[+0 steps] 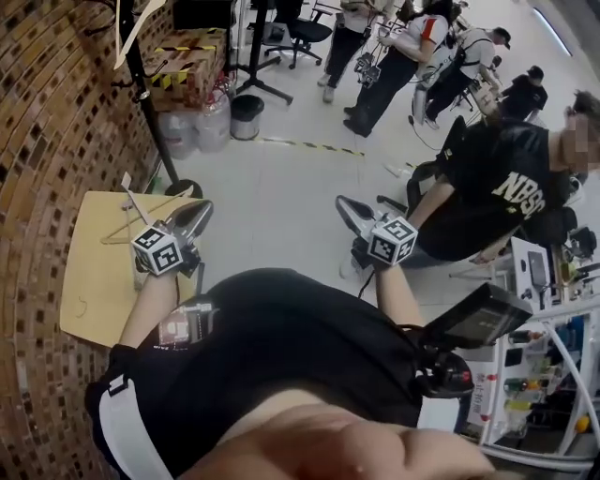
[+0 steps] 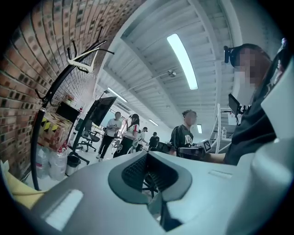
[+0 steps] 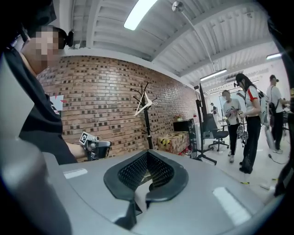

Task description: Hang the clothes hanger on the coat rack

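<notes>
A light wooden hanger (image 1: 150,214) lies on the small yellow table (image 1: 94,281) by the brick wall. The black coat rack (image 1: 150,103) stands behind the table, and a pale hanger (image 1: 129,28) hangs at its top. The rack (image 2: 48,98) and its hanger (image 2: 85,57) rise at the left of the left gripper view; in the right gripper view the rack (image 3: 147,126) and hanger (image 3: 143,103) stand against the wall. My left gripper (image 1: 202,214) is shut and empty, beside the table's right edge. My right gripper (image 1: 345,204) is shut and empty, over the floor. Both point level.
A taped cardboard box (image 1: 192,52), water bottles (image 1: 197,127) and a bin (image 1: 247,114) sit beyond the rack. A person in black (image 1: 497,187) sits close on the right, and others stand farther back (image 1: 394,66). A cart with supplies (image 1: 544,375) is at the lower right.
</notes>
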{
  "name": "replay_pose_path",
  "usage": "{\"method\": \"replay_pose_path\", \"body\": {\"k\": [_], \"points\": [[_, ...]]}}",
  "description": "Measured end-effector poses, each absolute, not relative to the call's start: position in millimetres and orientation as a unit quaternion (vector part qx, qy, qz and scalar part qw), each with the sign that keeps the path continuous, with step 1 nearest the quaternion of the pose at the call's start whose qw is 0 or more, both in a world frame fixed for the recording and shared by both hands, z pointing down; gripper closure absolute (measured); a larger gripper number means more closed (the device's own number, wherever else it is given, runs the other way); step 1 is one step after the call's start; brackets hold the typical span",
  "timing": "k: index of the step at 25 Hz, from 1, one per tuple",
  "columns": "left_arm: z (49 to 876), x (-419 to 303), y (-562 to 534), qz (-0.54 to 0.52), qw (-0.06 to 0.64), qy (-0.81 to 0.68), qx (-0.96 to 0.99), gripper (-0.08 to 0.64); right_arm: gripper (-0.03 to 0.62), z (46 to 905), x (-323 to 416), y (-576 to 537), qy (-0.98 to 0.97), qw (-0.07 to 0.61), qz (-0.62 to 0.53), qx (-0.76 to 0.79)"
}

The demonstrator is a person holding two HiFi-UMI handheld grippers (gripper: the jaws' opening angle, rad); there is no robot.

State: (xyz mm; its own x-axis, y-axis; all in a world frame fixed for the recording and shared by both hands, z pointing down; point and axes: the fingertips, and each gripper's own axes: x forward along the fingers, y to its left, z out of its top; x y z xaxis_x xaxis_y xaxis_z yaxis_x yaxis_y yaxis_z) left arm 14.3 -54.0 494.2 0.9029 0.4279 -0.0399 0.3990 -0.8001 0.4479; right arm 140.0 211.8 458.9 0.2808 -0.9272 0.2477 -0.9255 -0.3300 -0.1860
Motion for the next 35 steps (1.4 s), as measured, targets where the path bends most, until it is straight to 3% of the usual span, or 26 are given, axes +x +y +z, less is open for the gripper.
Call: {"method": "replay_pose_path", "body": {"k": [11,20,28,35], "points": [[529,85,-132,0.051,0.241,0.231,0.941,0.560,0.578,483,214,116,0.578,0.015,-0.190,-0.793],[534,98,-163,0.058,0.238,0.096,0.965,0.560,0.578,490,301,55,0.672,0.015,-0.195,-0.715],[541,83,-174,0.054,0.251,-0.066,0.964,0.560,0.578,508,338,-39,0.783,-0.007,-0.198,-0.589],[560,20,-201,0.067,0.253,-0.198,0.945,0.560,0.578,537,299,-112,0.846,-0.026,-0.220,-0.485]]}}
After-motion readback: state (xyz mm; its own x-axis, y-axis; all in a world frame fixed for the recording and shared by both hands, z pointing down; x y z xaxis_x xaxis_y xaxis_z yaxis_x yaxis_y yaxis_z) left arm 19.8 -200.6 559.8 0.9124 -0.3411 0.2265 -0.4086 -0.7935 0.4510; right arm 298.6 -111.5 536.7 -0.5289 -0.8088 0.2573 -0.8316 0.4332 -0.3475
